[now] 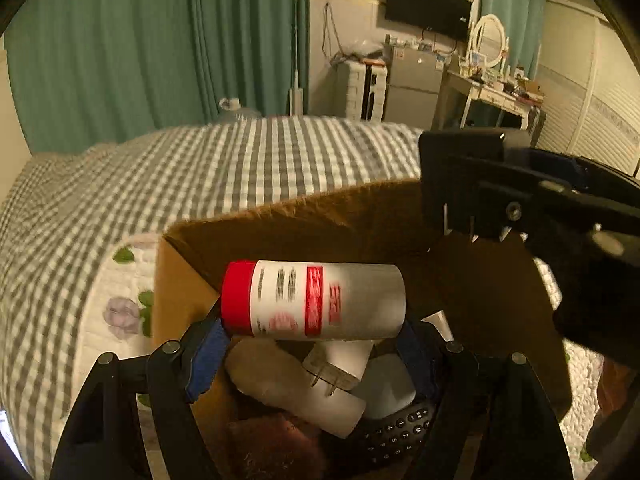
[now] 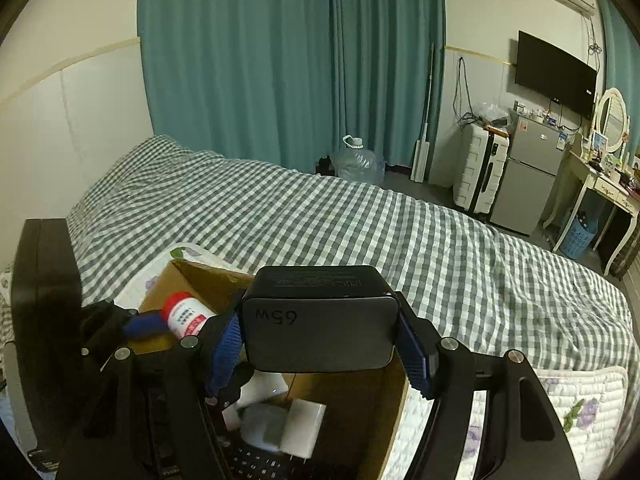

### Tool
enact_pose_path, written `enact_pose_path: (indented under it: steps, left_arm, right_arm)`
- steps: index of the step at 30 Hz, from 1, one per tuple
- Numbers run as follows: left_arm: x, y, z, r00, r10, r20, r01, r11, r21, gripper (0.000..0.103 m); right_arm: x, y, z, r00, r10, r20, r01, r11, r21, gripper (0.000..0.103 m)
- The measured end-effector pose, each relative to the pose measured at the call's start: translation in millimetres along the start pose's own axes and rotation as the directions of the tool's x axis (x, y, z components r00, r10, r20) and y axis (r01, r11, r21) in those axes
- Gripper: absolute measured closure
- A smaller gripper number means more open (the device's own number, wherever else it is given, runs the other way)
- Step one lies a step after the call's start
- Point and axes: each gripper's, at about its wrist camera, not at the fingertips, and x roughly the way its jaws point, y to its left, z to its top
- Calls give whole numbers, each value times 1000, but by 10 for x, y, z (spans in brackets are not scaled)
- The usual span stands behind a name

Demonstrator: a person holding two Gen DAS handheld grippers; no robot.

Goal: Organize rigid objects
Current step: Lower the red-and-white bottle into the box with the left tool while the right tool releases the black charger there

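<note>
A: Above an open brown cardboard box (image 1: 304, 216) on a bed with a grey-and-white checked cover (image 2: 360, 224), the left hand-held gripper (image 1: 312, 332) is clamped on a white cylindrical bottle with a red cap (image 1: 316, 300), held sideways between its blue-padded fingers (image 1: 208, 356), cap toward the left.

B: And the right hand-held gripper (image 2: 320, 344)?

A: Its jaws are closed on a dark grey rectangular power adapter (image 2: 320, 328) marked "65W", held over the same box. From the left wrist view the adapter's prongs show at upper right.

B: What lies inside the box?

A: A white wall charger with two metal prongs (image 1: 340, 368), a pale cylinder (image 1: 288, 384), a grey rounded item (image 1: 386, 388) and a black remote control with numbered keys (image 1: 400, 432), all close together. A floral quilted pad (image 2: 560, 408) lies beneath the box.
</note>
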Motion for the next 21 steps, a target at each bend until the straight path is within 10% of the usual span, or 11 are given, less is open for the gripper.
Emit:
enact_pose_path:
  steps: [21]
  left_arm:
    - [-379,219,-93,998,-20,56,24,997,-70,24]
  right_arm:
    - [58,-54,-40,1000,-24,-18,25,998,60,16]
